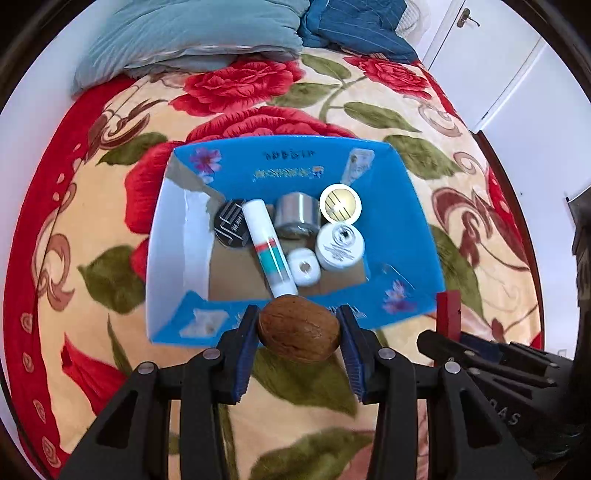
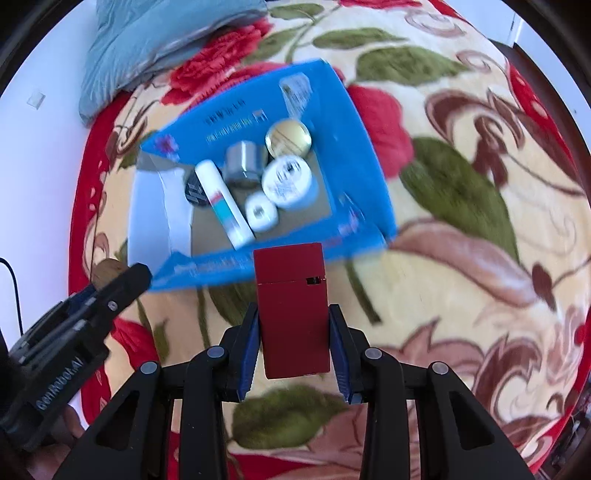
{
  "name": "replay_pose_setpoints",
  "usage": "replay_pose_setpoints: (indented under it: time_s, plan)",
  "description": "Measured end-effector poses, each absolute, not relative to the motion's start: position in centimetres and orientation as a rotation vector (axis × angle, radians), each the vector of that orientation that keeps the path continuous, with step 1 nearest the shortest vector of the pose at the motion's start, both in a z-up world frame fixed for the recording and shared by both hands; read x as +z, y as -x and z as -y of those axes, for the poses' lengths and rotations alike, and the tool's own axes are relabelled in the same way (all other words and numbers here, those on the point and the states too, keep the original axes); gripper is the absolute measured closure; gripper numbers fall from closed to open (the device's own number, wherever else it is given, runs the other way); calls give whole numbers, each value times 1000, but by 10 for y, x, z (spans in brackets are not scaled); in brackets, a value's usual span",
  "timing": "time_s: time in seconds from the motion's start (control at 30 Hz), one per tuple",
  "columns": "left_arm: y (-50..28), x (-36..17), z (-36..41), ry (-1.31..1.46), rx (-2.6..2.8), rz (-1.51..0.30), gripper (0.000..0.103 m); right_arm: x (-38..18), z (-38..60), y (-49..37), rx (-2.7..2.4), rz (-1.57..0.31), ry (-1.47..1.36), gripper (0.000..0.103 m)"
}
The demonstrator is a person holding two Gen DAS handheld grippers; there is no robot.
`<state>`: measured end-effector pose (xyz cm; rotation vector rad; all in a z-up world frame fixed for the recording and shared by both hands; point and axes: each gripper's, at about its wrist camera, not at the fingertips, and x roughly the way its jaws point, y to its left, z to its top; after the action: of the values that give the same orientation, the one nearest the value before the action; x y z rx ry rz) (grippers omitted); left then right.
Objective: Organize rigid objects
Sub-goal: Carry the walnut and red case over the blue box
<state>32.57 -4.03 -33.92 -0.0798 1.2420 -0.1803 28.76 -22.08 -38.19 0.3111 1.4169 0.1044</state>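
Walnut (image 1: 299,329) clamped crosswise between blue pads (image 1: 246,354) of left gripper (image 1: 300,345), low centre of left wrist view, just short of blue box (image 1: 402,206). Red case (image 2: 293,310) pinched upright in right gripper (image 2: 294,349), jaws narrowed onto its sides, low centre of right wrist view, above near rim of box. Lettering on box wall upside down, not readable. On left gripper's body at lower left of right wrist view, partial white lettering, not clear. Inside box: white tube (image 1: 269,247) with red and teal bands, dark round lid (image 1: 232,223), metal cylinder (image 1: 298,216), gold-topped jar (image 1: 340,203), white jar (image 1: 340,246), small white spool (image 1: 303,266). Left view sharp; right view blurred. Only left view showing white door (image 1: 491,62) at upper right. Underneath, floral blanket (image 1: 369,107), red roses; grey-blue pillow (image 1: 192,33) at upper left.
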Motion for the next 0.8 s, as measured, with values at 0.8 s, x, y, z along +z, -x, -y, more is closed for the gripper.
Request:
replay_pose_setpoints:
  time_s: [0.8]
  plan:
    - [-411, -473, 6, 114, -163, -1436, 64, -519, 153, -408, 66, -1537, -269, 66]
